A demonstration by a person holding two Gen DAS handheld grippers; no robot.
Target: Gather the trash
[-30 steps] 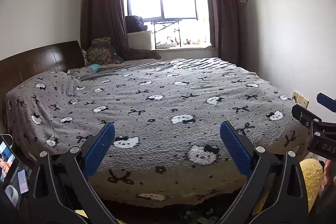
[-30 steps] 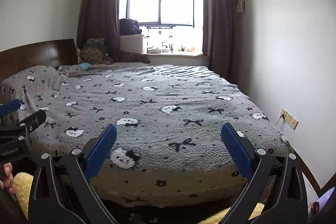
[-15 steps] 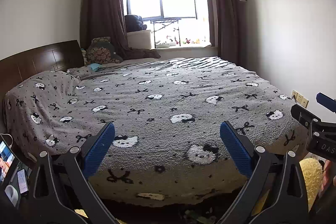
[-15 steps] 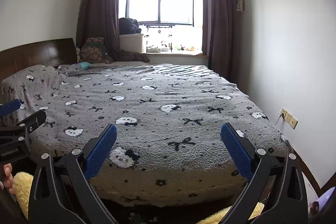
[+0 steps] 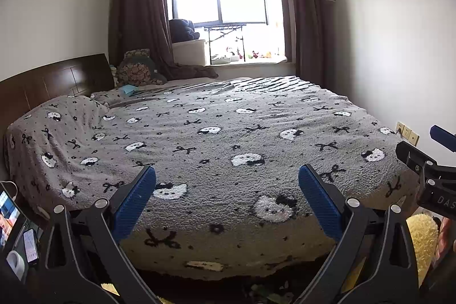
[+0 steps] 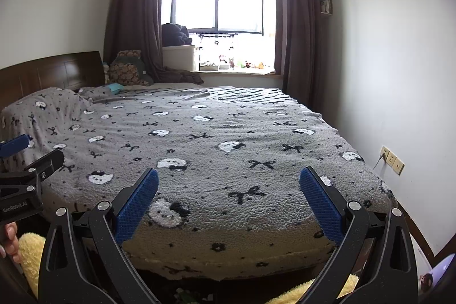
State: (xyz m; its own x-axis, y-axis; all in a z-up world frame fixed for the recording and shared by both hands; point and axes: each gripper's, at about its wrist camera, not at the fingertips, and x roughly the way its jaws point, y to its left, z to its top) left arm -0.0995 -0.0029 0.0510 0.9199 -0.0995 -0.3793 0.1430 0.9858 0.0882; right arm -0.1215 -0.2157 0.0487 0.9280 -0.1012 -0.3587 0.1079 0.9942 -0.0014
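My left gripper is open and empty, held at the foot of a wide bed with a grey cat-and-bow blanket. My right gripper is open and empty beside it, facing the same bed. Each gripper shows at the edge of the other's view: the right one in the left wrist view, the left one in the right wrist view. A small light-blue item lies near the pillows by the headboard. Small scraps lie on the dark floor under the bed's foot.
A dark wooden headboard stands at the left. A window sill with small items, a white box and dark curtains is at the back. A white wall with sockets runs on the right. Phones sit lower left. A yellow fluffy thing lies lower right.
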